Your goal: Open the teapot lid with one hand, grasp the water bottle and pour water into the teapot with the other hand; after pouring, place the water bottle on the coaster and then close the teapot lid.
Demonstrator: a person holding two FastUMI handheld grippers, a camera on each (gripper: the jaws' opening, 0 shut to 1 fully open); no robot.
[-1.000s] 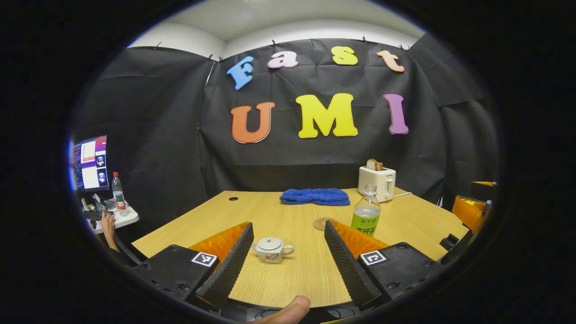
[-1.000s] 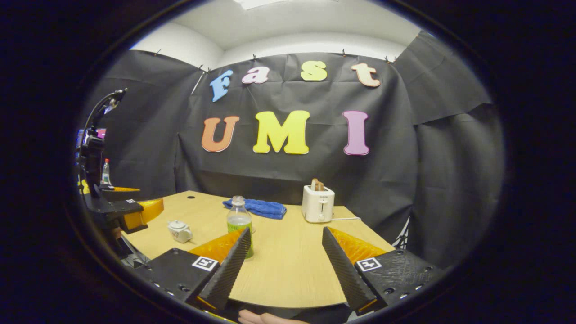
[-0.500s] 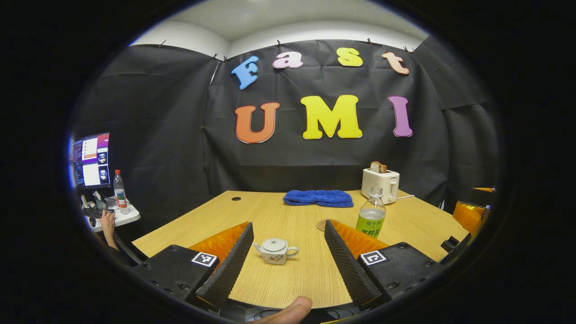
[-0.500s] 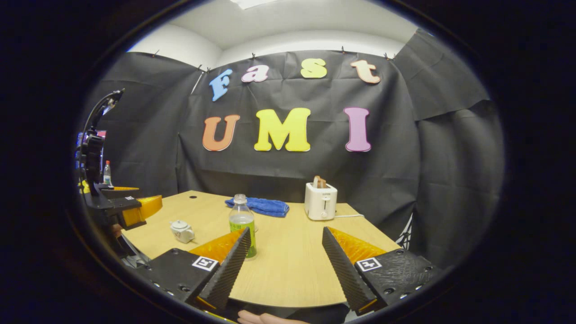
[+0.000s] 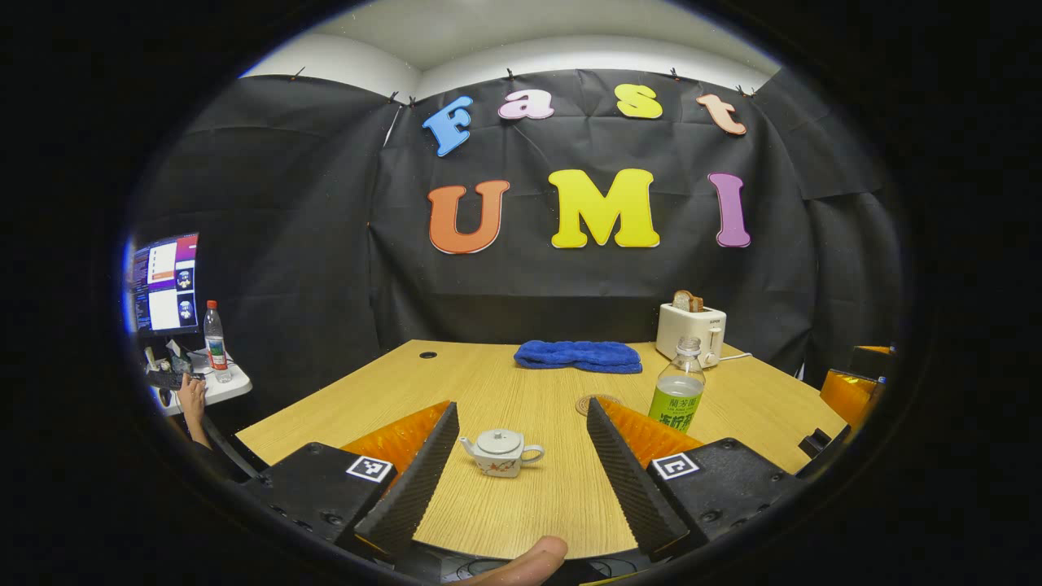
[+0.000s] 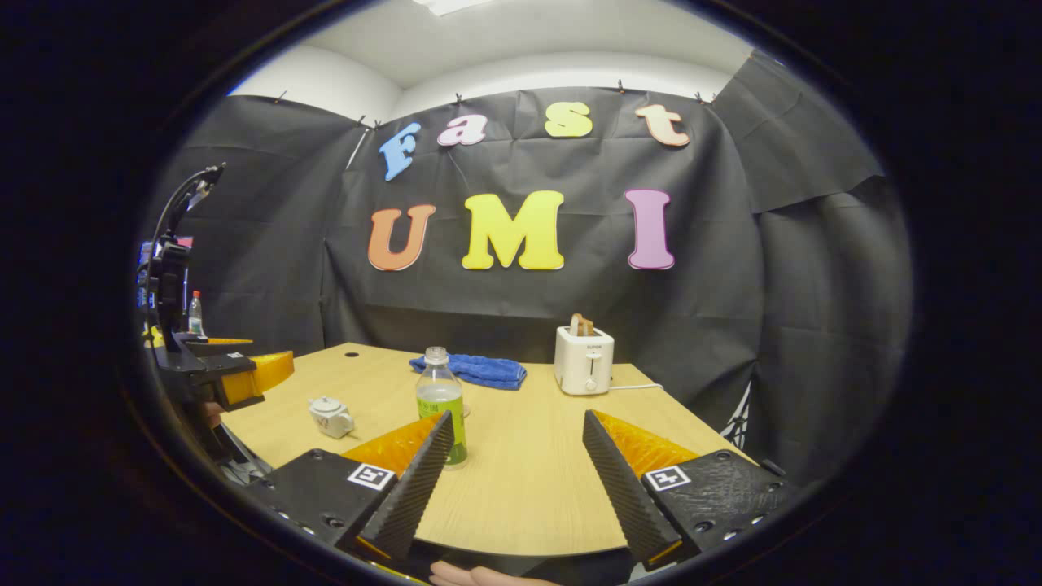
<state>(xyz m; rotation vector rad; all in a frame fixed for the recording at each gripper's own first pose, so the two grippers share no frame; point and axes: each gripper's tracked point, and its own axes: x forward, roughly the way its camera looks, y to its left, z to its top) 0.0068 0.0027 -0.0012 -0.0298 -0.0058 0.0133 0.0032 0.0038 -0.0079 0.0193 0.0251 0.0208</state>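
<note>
A small white teapot (image 5: 502,453) with its lid on stands on the wooden table (image 5: 488,382), ahead of my left gripper (image 5: 521,423), which is open and empty. A clear water bottle with a green label (image 5: 677,396) stands upright to the right, with a round coaster (image 5: 593,403) just left of it. In the right gripper view the bottle (image 6: 441,404) rises just beyond the left finger of my right gripper (image 6: 517,435), open and empty. The teapot (image 6: 330,417) sits farther left there, near the left gripper (image 6: 224,374).
A folded blue towel (image 5: 580,356) lies at the back of the table and a white toaster (image 5: 690,332) with bread stands at the back right. A side desk at far left holds a monitor (image 5: 163,285), a bottle (image 5: 215,341) and a person's hand (image 5: 191,399).
Both grippers have drifted slightly; the teapot now sits more centred between the left gripper's fingers, and the bottle has shifted right in both views. Nothing on the table has moved.
</note>
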